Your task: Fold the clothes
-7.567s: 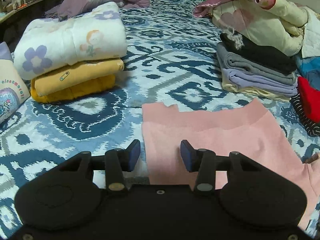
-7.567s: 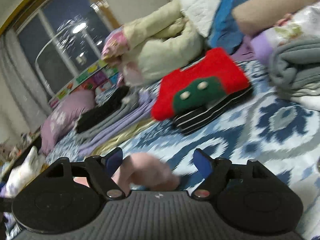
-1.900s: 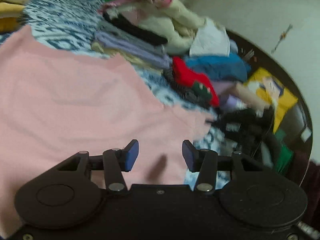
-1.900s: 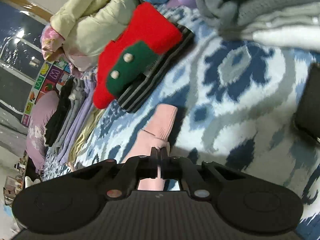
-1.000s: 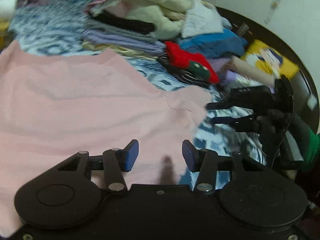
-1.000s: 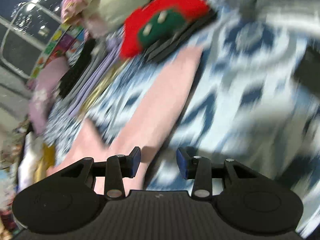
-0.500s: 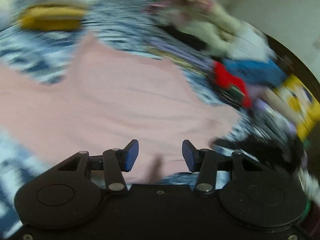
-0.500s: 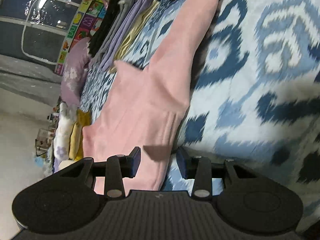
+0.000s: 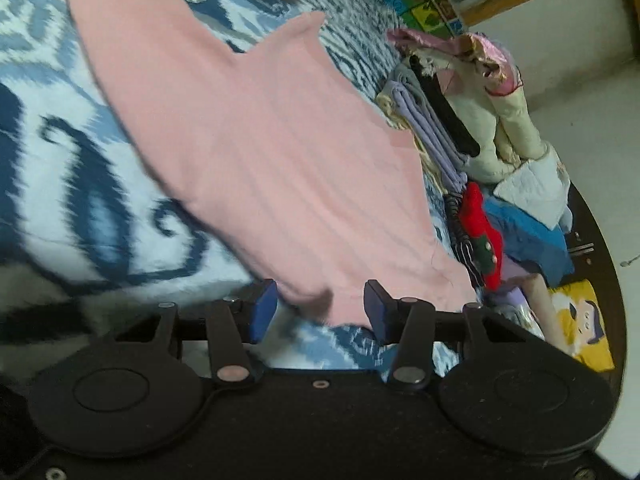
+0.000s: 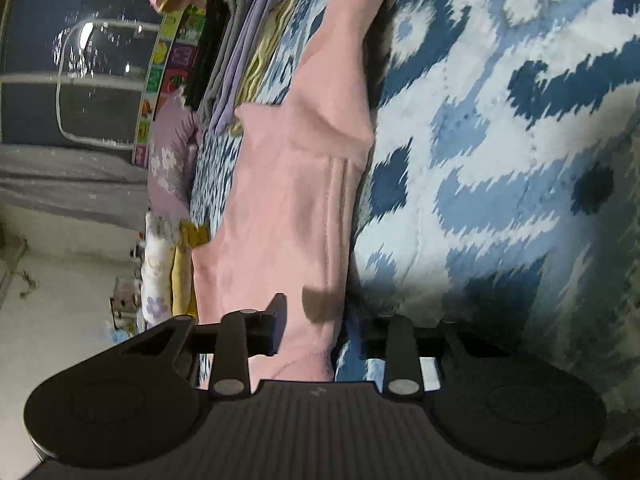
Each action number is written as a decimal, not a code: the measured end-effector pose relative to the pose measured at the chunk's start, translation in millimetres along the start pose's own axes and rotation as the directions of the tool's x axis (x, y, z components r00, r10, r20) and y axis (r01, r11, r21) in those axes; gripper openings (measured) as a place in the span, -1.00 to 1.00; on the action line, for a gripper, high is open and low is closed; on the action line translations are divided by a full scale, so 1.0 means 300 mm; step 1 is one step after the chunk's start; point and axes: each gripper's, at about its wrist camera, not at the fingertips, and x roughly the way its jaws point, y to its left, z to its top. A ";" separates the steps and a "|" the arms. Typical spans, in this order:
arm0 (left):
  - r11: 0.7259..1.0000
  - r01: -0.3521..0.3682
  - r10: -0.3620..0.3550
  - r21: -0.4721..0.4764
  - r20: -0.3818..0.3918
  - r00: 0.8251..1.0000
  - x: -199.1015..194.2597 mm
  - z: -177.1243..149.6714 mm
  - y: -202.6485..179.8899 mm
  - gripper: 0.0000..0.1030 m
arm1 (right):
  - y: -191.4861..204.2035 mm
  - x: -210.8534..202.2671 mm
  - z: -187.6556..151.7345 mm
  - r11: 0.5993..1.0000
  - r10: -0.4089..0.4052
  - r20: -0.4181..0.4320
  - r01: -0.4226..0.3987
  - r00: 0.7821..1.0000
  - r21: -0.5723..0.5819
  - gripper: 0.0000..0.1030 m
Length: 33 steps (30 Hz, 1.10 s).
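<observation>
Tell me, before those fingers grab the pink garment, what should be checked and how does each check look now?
1. Pink garment lying spread on the bedspread: ok.
2. Garment edge between the left gripper fingers: ok.
3. Left pads pressing cloth: not ok, open.
4. Garment edge between the right gripper fingers: ok; they are closing.
5. Right pads gripping: not ok yet.
6. Folded piles apart from the garment: cannot tell.

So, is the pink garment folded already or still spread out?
Spread out: the pink garment lies flat in one layer on the patterned bedcover, with no fold visible.
</observation>
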 end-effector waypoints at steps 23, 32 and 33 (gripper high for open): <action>0.990 -0.124 0.124 0.066 0.009 0.992 -0.037 -0.051 0.006 -0.32 | -0.069 -0.187 0.118 0.999 -0.039 0.150 0.036 0.988 0.021 -0.12; 0.979 -0.179 0.174 0.096 0.059 0.983 0.008 -0.063 -0.030 -0.68 | -0.082 -0.101 0.262 0.999 -0.029 0.171 0.025 0.985 0.028 -0.93; 0.979 -0.182 0.177 0.095 0.058 0.982 0.004 -0.062 -0.031 -0.69 | -0.086 -0.109 0.266 0.999 -0.029 0.173 0.024 0.984 0.034 -0.93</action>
